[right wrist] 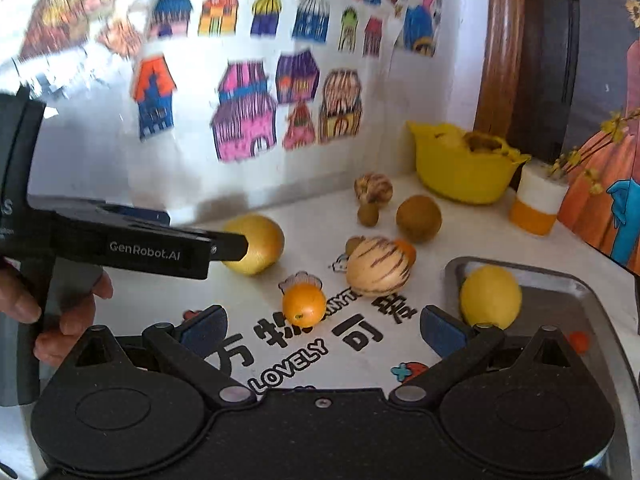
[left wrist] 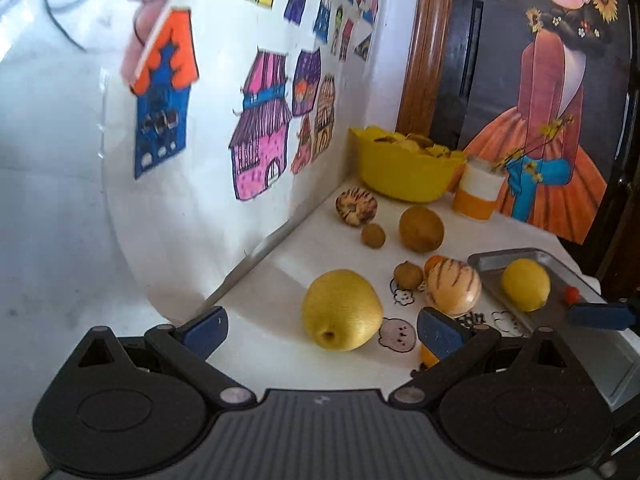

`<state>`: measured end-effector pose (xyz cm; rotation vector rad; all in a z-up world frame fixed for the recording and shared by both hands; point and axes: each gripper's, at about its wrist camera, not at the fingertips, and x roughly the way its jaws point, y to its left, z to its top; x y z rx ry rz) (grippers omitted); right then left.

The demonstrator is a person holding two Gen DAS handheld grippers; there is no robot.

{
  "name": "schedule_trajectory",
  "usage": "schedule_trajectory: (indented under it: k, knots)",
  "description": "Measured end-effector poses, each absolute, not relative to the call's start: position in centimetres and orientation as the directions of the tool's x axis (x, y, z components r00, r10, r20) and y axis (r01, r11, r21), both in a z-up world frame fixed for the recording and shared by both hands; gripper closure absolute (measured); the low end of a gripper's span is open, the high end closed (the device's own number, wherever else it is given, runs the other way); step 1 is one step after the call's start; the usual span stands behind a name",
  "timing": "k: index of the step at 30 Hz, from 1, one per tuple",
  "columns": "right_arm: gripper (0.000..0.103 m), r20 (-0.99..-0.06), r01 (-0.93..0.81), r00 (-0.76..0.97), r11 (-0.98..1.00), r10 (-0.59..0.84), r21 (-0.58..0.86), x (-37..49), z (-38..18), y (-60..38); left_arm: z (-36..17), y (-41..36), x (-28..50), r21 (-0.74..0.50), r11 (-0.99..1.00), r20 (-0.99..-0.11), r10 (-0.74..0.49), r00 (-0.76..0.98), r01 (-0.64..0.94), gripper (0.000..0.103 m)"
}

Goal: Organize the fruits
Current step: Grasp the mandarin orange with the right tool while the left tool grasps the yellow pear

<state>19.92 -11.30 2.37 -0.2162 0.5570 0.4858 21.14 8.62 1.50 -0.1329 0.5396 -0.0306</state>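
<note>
The fruits lie scattered on a white tabletop (right wrist: pixel 304 216) printed with cartoon figures and lettering; nearest the left gripper (left wrist: pixel 320 330) is a large yellow pear (left wrist: pixel 342 309), lying on its side just ahead of the spread blue pads (left wrist: pixel 438 334) — the jaws stand wide apart and grip nothing. In the right wrist view the same pear sits at mid-left, with the left gripper's black body reaching in beside it and a hand (right wrist: pixel 60 312) wrapped around its handle. A striped pale melon (right wrist: pixel 378 266) rests near the middle of the table; a small orange (right wrist: pixel 304 305) lies just in front of it on the print, and another orange fruit peeks out from behind the melon, touching it. Behind these sit a round brown fruit (right wrist: pixel 419 218), a small brown one (right wrist: pixel 368 214) and a second striped fruit (right wrist: pixel 373 188) close to the wall. A lemon (right wrist: pixel 491 296) lies in a metal tray (right wrist: pixel 560 280) at the right — a tiny red thing sits in the tray too, too small to identify. The right gripper (right wrist: pixel 322 330) hovers over the lettering with its fingers spread wide, empty. At the back corner a yellow bowl (right wrist: pixel 460 176) holds brownish pieces; just beside it stands a white-and-orange cup (right wrist: pixel 538 204) with yellow flowers. Coloured drawings of houses (right wrist: pixel 244 120) cover the wall behind; a painted figure in an orange dress fills the panel at the right.
</note>
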Motion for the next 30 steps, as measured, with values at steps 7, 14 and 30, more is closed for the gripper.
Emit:
schedule_trajectory:
  k: [7, 14, 30]
  knots:
    - [0.004, -0.581, -0.492, 0.729, 0.868, 0.363, -0.075, 21.8, 0.2, -9.4, 0.2, 8.4, 23.7, -0.121, 0.993, -0.56, -0.077, 0.825, 0.01, 0.001]
    - [0.015, -0.611, -0.492, 0.701, 0.87, 0.369, -0.039, 23.7, -1.1, -8.9, -0.6, 7.9, 24.9, -0.104, 0.994, -0.574, -0.077, 0.815, 0.021, 0.001]
    - [0.053, -0.606, -0.469, 0.699, 0.883, 0.379, 0.01, 24.6, -2.0, -8.4, -0.8, 7.9, 25.6, -0.132, 0.989, -0.588, -0.131, 0.798, 0.066, 0.037]
